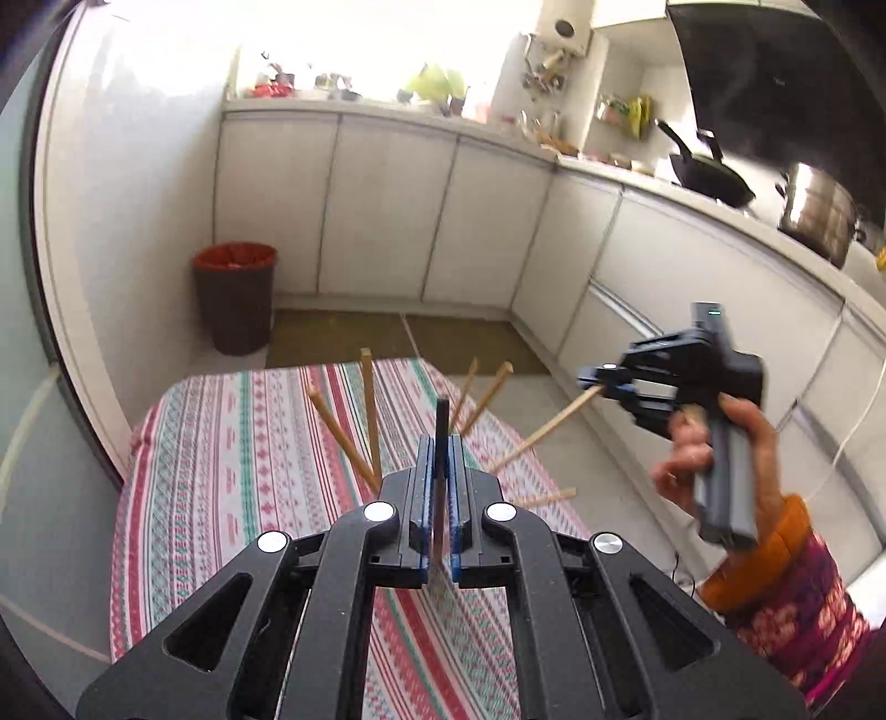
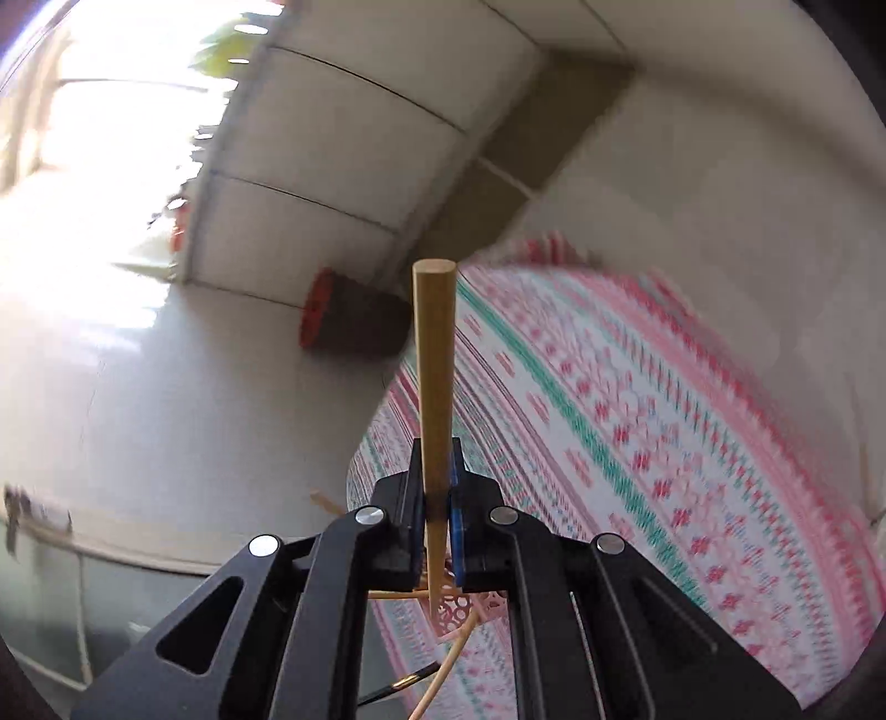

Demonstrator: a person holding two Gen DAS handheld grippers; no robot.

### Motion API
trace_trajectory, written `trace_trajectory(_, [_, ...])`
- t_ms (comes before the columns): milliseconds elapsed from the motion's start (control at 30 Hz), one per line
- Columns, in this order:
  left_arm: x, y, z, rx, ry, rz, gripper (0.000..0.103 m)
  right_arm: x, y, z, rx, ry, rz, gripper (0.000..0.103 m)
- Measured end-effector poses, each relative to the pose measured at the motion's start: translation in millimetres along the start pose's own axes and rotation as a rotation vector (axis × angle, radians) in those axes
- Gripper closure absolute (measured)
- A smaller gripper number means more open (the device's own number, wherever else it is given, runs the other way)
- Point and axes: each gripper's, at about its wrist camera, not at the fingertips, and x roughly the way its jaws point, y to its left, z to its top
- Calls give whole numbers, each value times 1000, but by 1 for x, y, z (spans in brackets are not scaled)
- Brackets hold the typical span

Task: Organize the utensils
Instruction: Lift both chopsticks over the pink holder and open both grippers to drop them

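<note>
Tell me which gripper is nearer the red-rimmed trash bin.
Left, going by its own view. The left gripper is over the striped table that stands before the trash bin; the right gripper is out past the table's right edge.

No legible text, label, brand, number or sign appears in either view. The patterned red, green and white striped tablecloth (image 1: 232,443) carries geometric motifs only, without lettering. The white gas water heater (image 1: 565,27) on the wall, the dark range hood (image 1: 775,83) and the stainless steel stockpot (image 1: 819,213) show no readable markings; any print there is too small or overexposed. The right wrist view is motion-blurred, and nothing in it can be read.
</note>
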Motion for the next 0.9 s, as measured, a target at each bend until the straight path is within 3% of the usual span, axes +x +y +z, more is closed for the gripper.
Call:
trace_trajectory(167, [-2, 1, 18, -23, -39, 37, 99, -52, 59, -14, -206, -118, 60, 96])
trace_trajectory(300, [-1, 3, 28, -22, -57, 59, 100, -66, 100, -39, -402, -203, 16, 96])
trace_trajectory(467, [19, 6, 36, -26, -64, 84, 100, -52, 130, -75, -620, -273, -69, 96])
trace_trajectory(633, [64, 14, 19, -53, 24, 79, 98, -27, 139, -96, -737, -278, -115, 96])
trace_trajectory(667, [69, 15, 14, -55, 38, 82, 97, -24, 136, -101, -747, -277, -117, 96])
trace_trajectory(733, [70, 24, 8, -96, 52, 65, 84, -10, 134, -102, -759, -263, -124, 96])
trace_trajectory(900, [32, 48, 19, -189, -58, 74, 67, 12, 129, -108, -784, -261, -166, 96])
